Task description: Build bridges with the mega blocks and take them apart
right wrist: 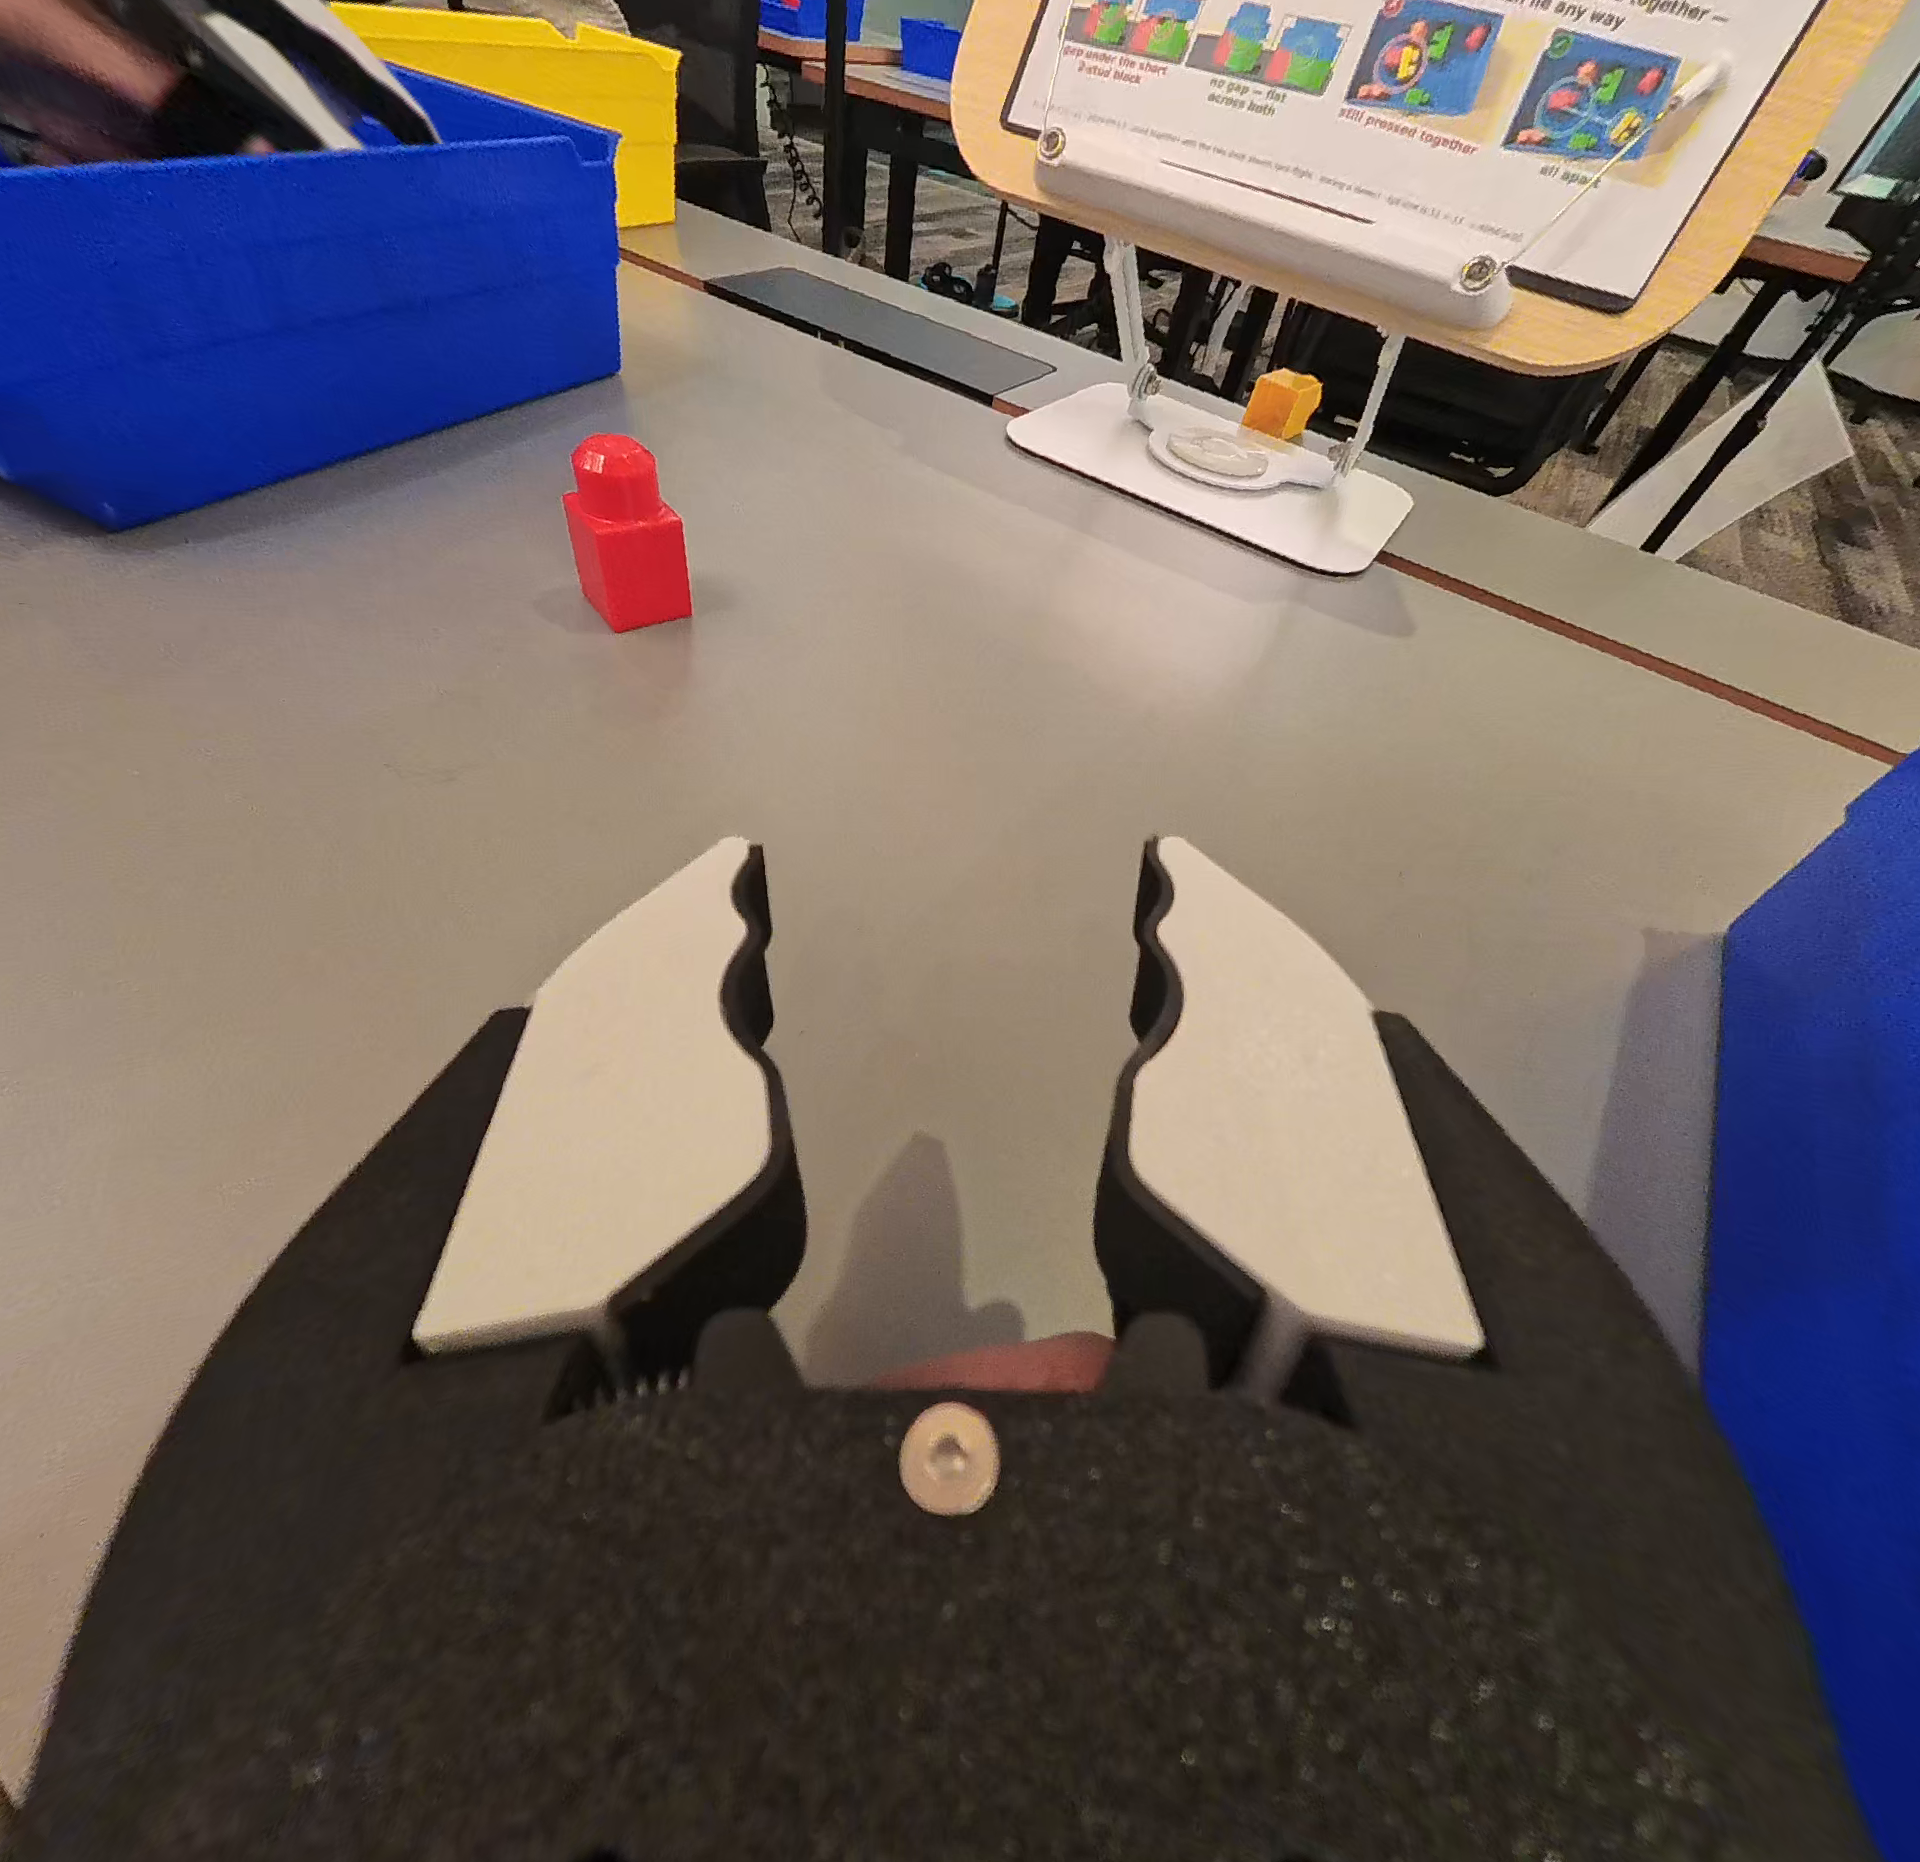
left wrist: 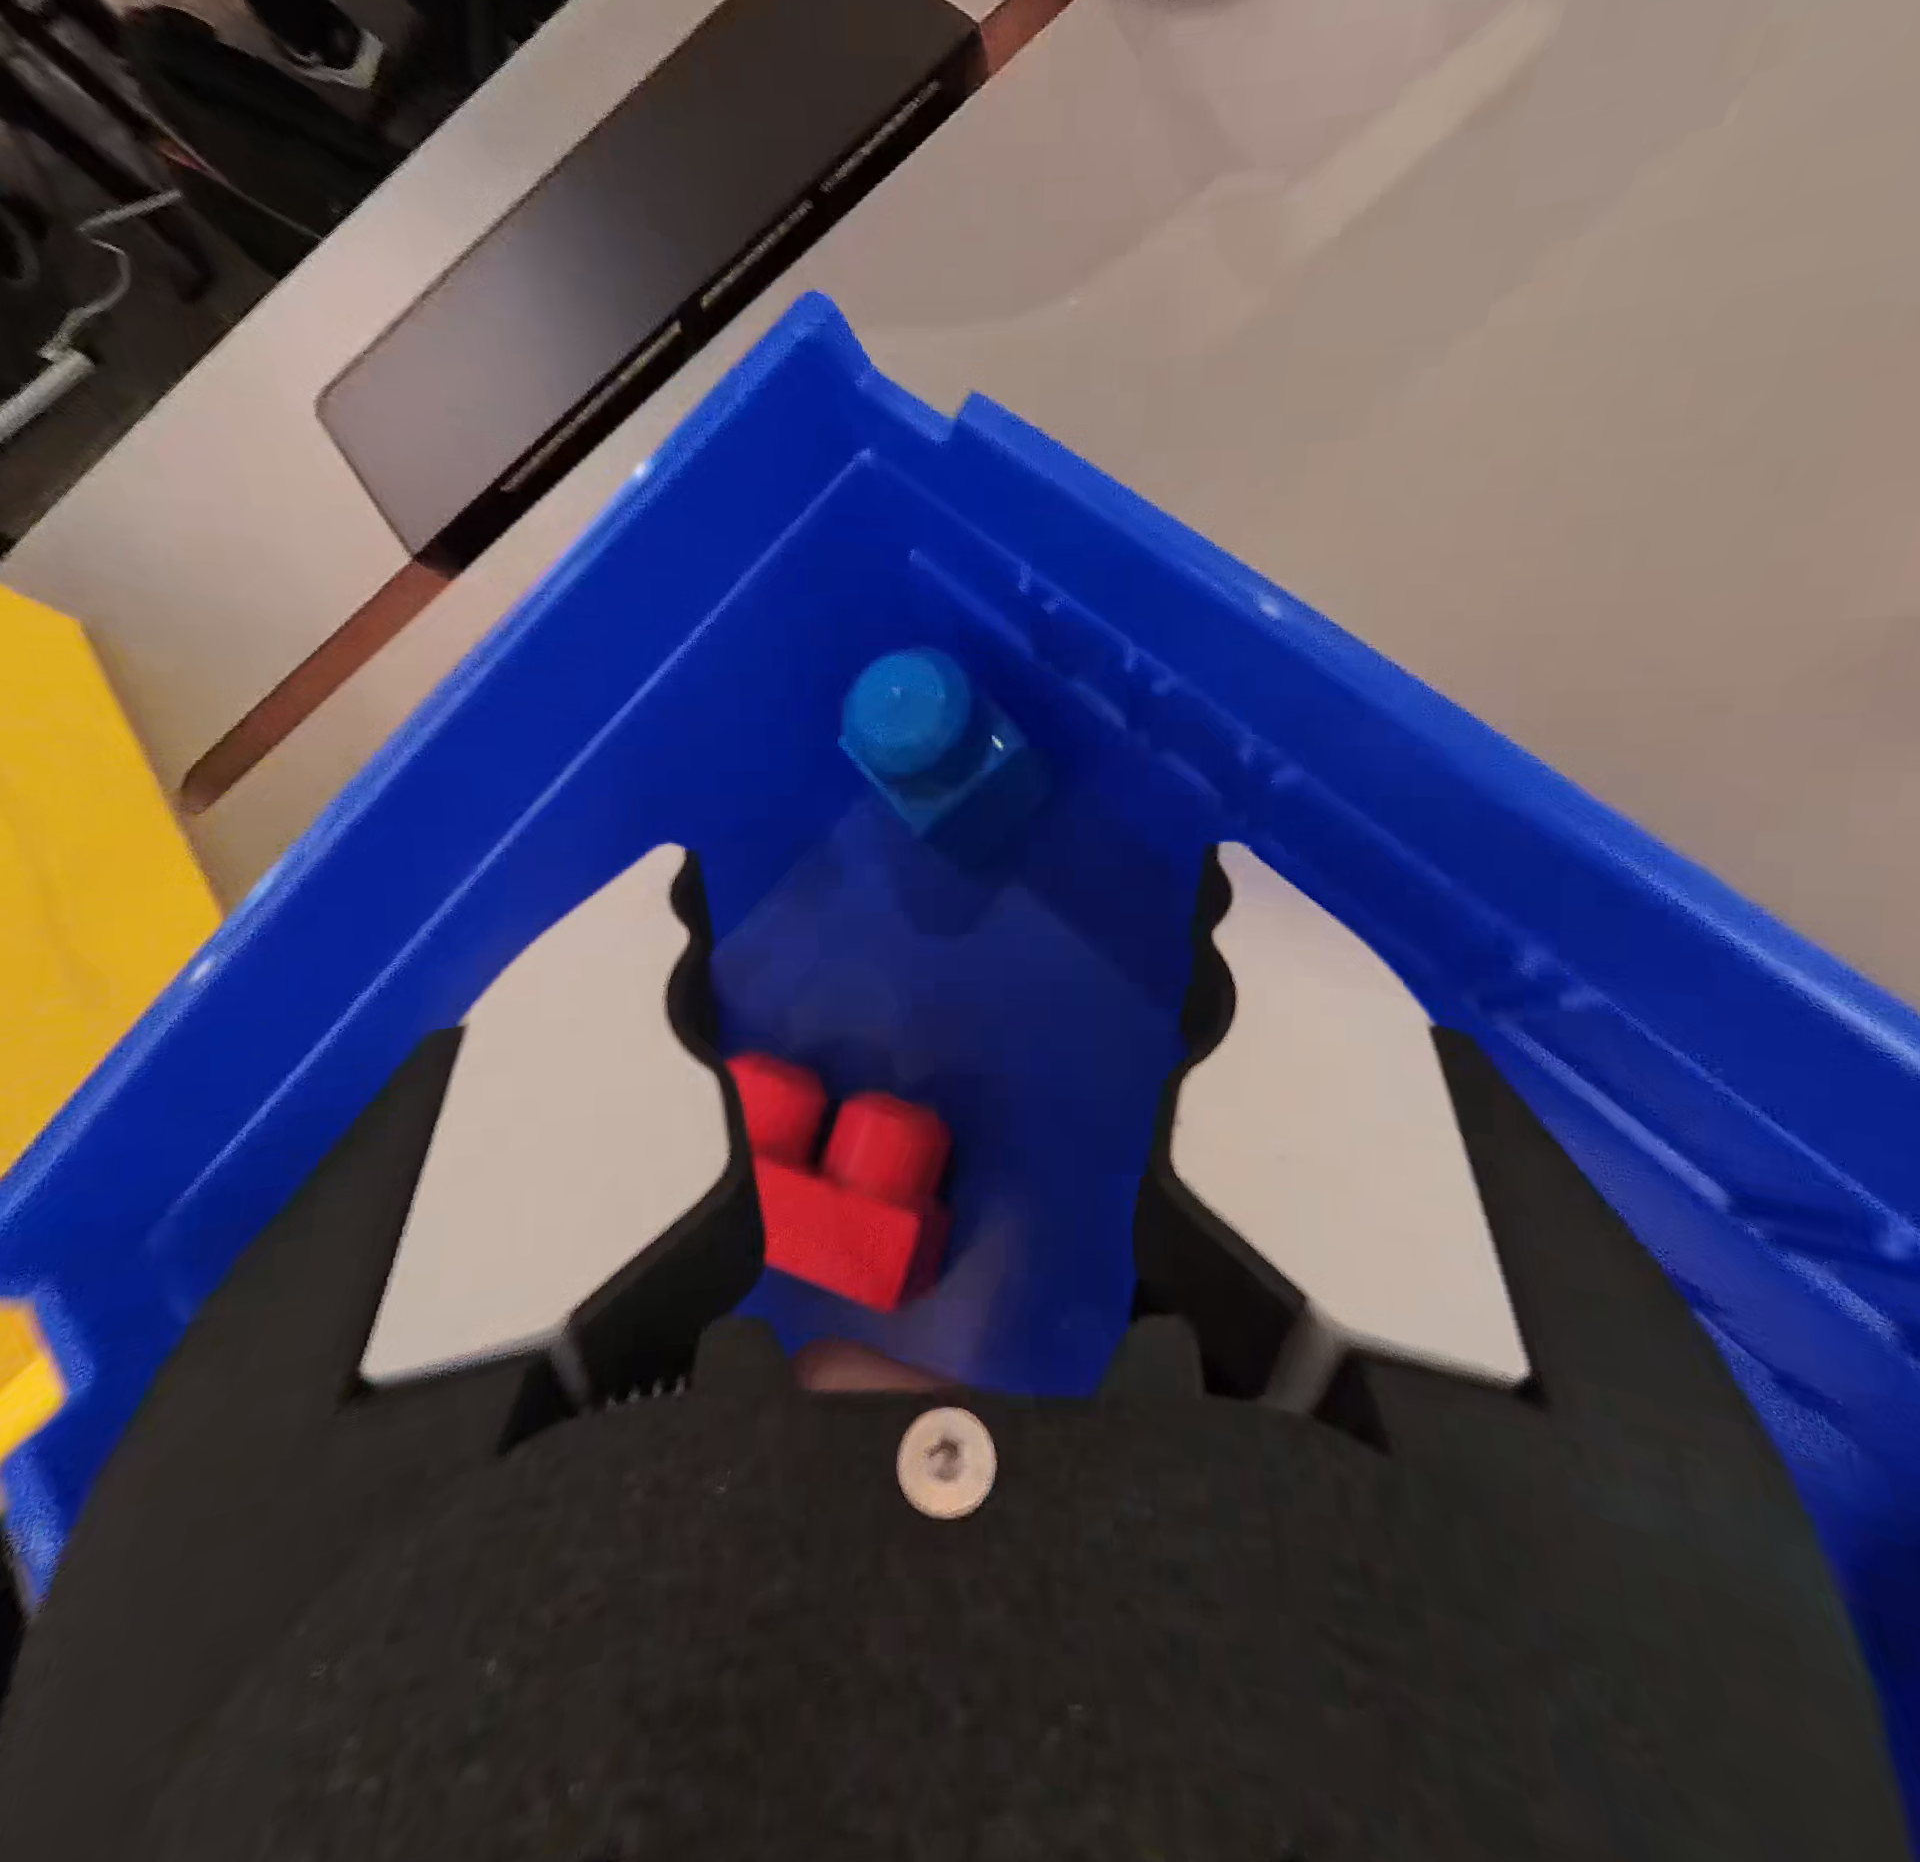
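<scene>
- The left gripper (left wrist: 951, 939) hangs over the blue bin (left wrist: 582, 607), looking down into one corner; its jaws are spread wide with nothing between them
- Two blocks lie on the bin floor: a blue one-stud block (left wrist: 930, 742) tucked near the corner, and a red two-stud block (left wrist: 847, 1199) just beside the inner edge of the left-hand finger – probably the nearer pick, though the finger hides part of it
- The right gripper (right wrist: 951, 939) sits low over the grey table (right wrist: 1039, 721), jaws likewise apart and empty (only its own shadow falls between them)
- A red one-stud block (right wrist: 627, 534) stands upright on the table, stud up, near the bin's front wall – a sensible start for a bridge pier, since it leaves open table alongside for a second pier
- My guess is the build has barely begun: one piece out, no two pressed together
- A yellow bin (right wrist: 561, 98) stands behind the blue one, and an instruction board on a stand (right wrist: 1247, 441) faces the work area
</scene>
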Demonstrator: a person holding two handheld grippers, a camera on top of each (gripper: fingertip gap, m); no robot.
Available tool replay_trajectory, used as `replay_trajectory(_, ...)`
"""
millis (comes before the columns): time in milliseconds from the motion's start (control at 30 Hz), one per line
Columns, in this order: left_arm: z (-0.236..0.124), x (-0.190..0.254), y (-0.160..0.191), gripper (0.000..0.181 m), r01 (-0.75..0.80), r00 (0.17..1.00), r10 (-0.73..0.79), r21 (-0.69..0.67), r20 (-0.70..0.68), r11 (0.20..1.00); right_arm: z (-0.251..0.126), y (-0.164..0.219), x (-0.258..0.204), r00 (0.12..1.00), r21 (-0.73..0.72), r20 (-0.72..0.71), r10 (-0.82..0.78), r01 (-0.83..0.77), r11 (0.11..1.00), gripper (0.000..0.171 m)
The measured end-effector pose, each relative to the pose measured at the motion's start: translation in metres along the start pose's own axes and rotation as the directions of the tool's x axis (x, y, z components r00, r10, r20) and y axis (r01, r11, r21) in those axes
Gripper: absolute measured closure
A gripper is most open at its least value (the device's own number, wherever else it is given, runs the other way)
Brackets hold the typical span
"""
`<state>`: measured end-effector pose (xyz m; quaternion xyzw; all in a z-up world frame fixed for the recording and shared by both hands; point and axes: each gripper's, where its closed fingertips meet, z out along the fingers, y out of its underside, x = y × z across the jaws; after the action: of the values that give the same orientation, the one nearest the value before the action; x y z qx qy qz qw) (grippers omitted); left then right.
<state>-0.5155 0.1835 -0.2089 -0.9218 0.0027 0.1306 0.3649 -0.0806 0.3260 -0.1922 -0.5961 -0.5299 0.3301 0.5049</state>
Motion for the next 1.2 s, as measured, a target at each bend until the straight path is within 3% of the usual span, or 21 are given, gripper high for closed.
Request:
replay_trajectory(233, 0.027, -0.010, -0.013, 0.112, 0.016, 0.995, -0.015, 0.010, -0.097, 1.000, -0.001, -0.001, 0.005, 1.000, 0.004, -0.012, 0.002, -0.002, 1.000, 0.104)
replay_trajectory(500, 0.035, -0.007, -0.013, 0.123, -0.004, 0.992, 0.005, 0.014, -0.123, 1.000, 0.001, 0.002, 0.006, 1.000, -0.007, -0.010, 0.003, -0.003, 1.000, 0.104)
replay_trajectory(633, 0.044, -0.002, -0.010, 0.139, -0.068, 0.990, 0.070, 0.019, -0.121, 0.998, 0.001, 0.003, 0.006, 1.000, -0.007, -0.011, 0.004, -0.004, 1.000, 0.104)
replay_trajectory(1033, 0.044, -0.002, -0.012, 0.141, -0.094, 0.991, 0.096, 0.026, -0.095, 0.995, 0.001, 0.003, 0.009, 1.000, -0.008, -0.016, 0.009, -0.009, 1.000, 0.105)
replay_trajectory(1200, 0.026, -0.008, -0.012, 0.140, -0.090, 0.994, 0.091, 0.027, -0.065, 0.996, 0.001, 0.003, 0.009, 1.000, -0.006, -0.013, 0.013, -0.013, 1.000, 0.105)
